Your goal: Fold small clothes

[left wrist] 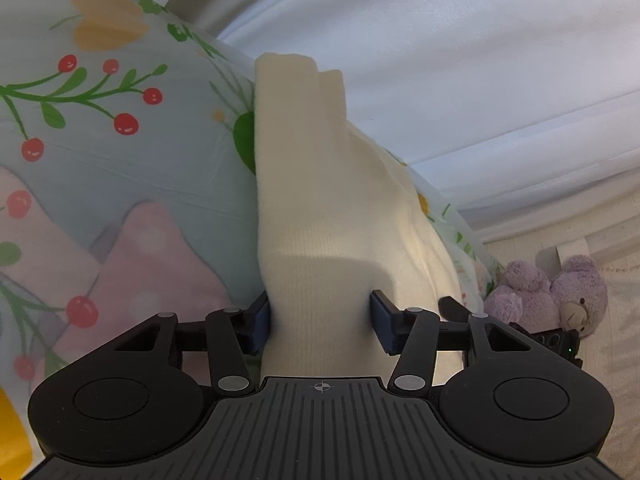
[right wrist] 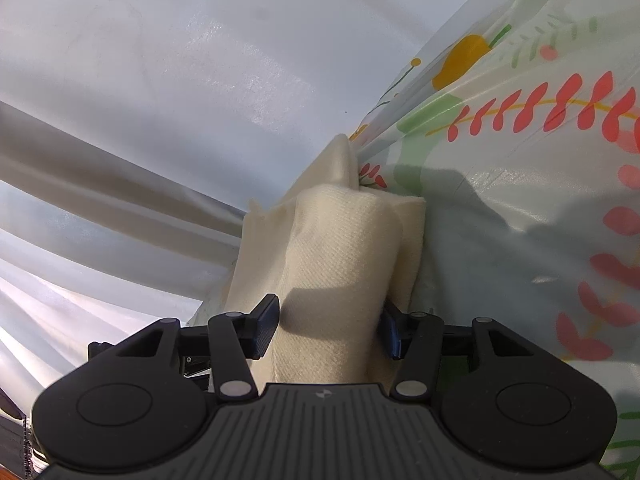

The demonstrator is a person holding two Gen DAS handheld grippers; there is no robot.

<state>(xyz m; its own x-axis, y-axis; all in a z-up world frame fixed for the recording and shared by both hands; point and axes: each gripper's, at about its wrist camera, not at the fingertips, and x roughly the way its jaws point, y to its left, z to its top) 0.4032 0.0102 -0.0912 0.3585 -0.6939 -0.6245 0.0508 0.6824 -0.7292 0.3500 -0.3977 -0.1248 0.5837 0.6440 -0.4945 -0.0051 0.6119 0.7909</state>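
Cream knitted cloth, a small garment, lies on a bed cover with printed flowers and stretches forward from both cameras. The left hand-held gripper has the near end of this cloth between its two blue pads; the pads touch the fabric on both sides, so it is clamped on the cloth w/ the jaws about half apart. The right hand-held gripper does the same at its own end: a thick, rolled-up part of the cloth fills the gap and both pads press on it. In the right view the cloth looks folded in several layers, approx. along the edge where the flower cover meets a white curtain. Far right in the left view, a purple soft toy bear lies beyond the edge of the cover, well apart from the cloth.
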